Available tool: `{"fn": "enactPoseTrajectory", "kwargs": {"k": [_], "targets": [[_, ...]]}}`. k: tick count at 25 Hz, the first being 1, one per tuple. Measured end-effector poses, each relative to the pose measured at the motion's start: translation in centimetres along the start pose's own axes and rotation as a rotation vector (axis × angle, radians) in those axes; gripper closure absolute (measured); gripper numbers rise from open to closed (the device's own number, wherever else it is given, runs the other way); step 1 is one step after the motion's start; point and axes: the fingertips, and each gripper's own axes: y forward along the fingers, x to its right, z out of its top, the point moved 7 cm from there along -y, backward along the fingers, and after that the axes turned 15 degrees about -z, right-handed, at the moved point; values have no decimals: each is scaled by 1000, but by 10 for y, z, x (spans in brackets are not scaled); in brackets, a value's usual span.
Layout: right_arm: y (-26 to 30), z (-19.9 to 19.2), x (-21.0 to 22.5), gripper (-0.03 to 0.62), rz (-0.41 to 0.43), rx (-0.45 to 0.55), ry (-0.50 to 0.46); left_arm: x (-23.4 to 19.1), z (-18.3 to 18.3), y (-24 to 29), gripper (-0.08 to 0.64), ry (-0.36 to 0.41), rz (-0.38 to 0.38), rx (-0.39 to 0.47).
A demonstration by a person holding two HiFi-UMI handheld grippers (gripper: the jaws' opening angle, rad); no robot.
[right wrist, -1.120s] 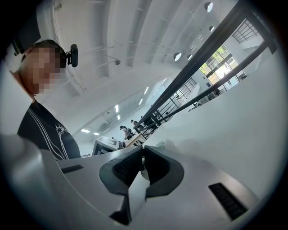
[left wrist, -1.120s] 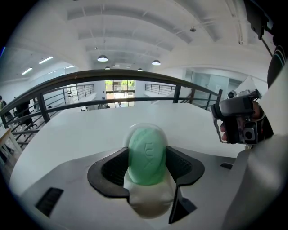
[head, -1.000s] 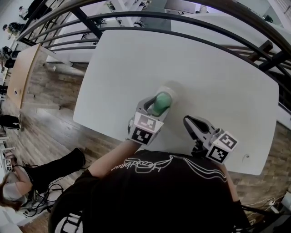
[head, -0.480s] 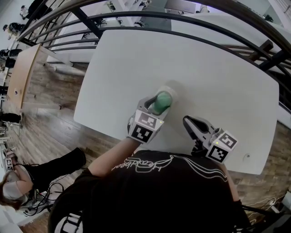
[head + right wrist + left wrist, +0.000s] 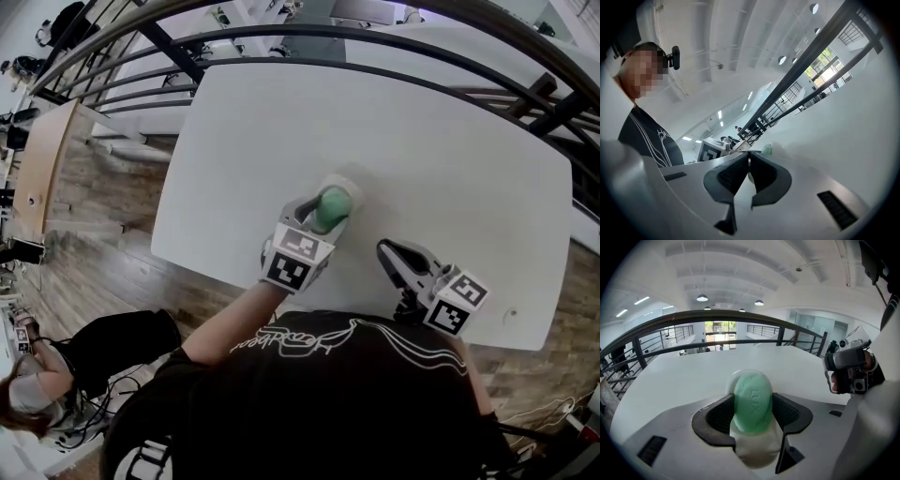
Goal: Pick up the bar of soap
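The bar of soap (image 5: 753,401) is a smooth, rounded oval in pale mint green with a matte surface, standing on edge with its broad face turned toward the left gripper view. The letters LUX are pressed into that face and run along the length of the bar. The left gripper (image 5: 753,414) is clamped on it, with one dark ribbed pad against each narrow side. A white dish (image 5: 757,451) shows just below the soap and as a pale rim around its top. Whether the soap rests on the dish or hangs clear of it cannot be told. In the head view the soap (image 5: 333,204) sits at the tip of the left gripper (image 5: 324,212), over the dish (image 5: 351,186), on the near half of a plain white table (image 5: 403,122). The right gripper (image 5: 386,251) lies to the right of the soap and apart from it, near the table's front edge. In its own view the right gripper (image 5: 749,172) has its jaws pressed together with nothing between them, and a sliver of green soap (image 5: 769,150) shows beyond the tips. The person's black shirt (image 5: 328,384) carries a white line drawing and some cursive writing that is too small to read. A dark metal railing (image 5: 281,36) curves around the far side of the table.
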Motion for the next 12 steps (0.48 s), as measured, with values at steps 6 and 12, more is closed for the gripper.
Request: {"fn": "enactPoseTrajectory", "kwargs": {"k": [6, 12], "targets": [[-12, -13, -5, 574, -23, 29, 0, 4, -4, 0, 298, 24, -1, 28], [-20, -21, -29, 574, -43, 58, -6, 10, 7, -28, 299, 56, 7, 95]]}}
